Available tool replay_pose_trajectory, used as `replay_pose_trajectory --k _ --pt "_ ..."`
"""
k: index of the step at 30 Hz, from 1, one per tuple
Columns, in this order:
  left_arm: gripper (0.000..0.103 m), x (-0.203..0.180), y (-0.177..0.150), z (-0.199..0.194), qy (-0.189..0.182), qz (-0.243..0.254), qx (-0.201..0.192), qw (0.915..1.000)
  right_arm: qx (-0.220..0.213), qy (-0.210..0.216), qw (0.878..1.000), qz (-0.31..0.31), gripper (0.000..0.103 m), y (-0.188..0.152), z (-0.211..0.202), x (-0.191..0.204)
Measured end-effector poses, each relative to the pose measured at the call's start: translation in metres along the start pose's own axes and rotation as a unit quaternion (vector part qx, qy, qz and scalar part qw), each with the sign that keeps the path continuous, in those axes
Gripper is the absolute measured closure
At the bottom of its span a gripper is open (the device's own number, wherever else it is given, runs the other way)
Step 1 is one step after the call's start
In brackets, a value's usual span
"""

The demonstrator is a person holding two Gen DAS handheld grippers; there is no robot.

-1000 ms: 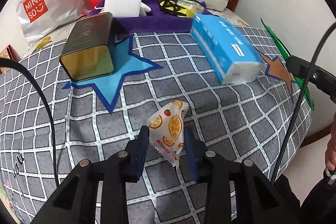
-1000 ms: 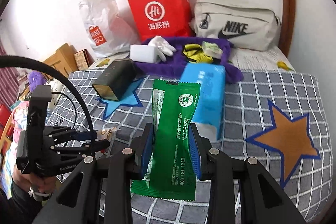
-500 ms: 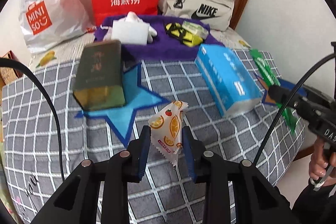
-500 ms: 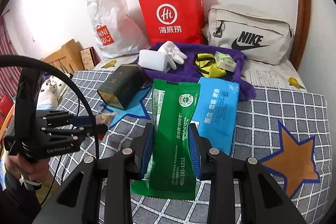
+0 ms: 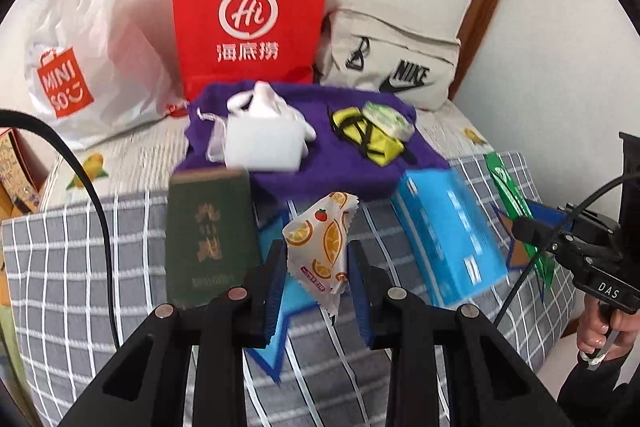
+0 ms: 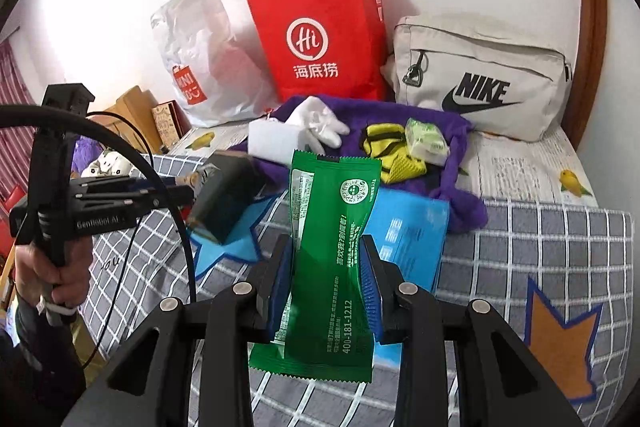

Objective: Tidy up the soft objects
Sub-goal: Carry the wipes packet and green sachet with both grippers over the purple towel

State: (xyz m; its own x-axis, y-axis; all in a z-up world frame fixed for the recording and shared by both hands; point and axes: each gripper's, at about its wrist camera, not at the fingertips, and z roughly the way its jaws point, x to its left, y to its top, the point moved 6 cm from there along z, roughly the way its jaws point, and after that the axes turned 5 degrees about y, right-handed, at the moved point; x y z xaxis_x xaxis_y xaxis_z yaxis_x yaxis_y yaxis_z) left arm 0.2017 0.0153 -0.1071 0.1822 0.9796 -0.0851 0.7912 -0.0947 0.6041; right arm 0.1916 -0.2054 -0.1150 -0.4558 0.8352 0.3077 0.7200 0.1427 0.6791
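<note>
Snack packets held in both grippers, nearing the purple cloth

Snack packets are what both hands carry. The left gripper [image 5: 318, 281] has its jaws drawn in on an orange-print packet [image 5: 320, 247], pinched across its lower half and lifted clear of the checked bedspread [image 5: 80, 247]. The right gripper [image 6: 326, 285] is closed the same way on a long green packet [image 6: 332, 247], held upright by its middle so the top stands free and the bottom edge hangs below the pads.

Both look light, thin and crinkly, with slick film that could slide, so I judge a grip across the flat middle, away from the sealed edges, to be the safest hold; squeezing hard would likely crush whatever is inside.

Beyond the grippers lie a dark green tin [image 5: 210, 231], a blue tissue pack [image 5: 448, 239] and the purple cloth [image 5: 352, 167] bearing a white glove [image 5: 266, 103], a white block and a yellow strap.

Compared with half a second ago, both cameras sit closer to the cloth and bags, and the grips are unchanged.
</note>
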Motion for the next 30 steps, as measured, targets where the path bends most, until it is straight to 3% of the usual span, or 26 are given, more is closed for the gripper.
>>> replay_pose_trajectory --k 12,17,20,30 --pt "0.074 0.028 0.082 0.029 0.011 -0.006 -0.026 0.9996 -0.008 -0.003 1.000 0.007 0.070 0.087 0.057 -0.037" --pt "0.074 0.040 0.109 0.043 0.002 -0.021 -0.031 0.9993 -0.012 0.038 0.999 0.036 0.070 0.124 0.083 -0.050" --pt "0.074 0.050 0.126 0.053 0.002 -0.035 -0.033 0.9989 -0.016 0.033 0.998 0.047 0.070 0.139 0.095 -0.060" --pt "0.074 0.072 0.149 0.117 0.001 -0.078 -0.001 0.9970 0.045 0.002 0.997 0.058 0.070 0.141 0.158 -0.087"
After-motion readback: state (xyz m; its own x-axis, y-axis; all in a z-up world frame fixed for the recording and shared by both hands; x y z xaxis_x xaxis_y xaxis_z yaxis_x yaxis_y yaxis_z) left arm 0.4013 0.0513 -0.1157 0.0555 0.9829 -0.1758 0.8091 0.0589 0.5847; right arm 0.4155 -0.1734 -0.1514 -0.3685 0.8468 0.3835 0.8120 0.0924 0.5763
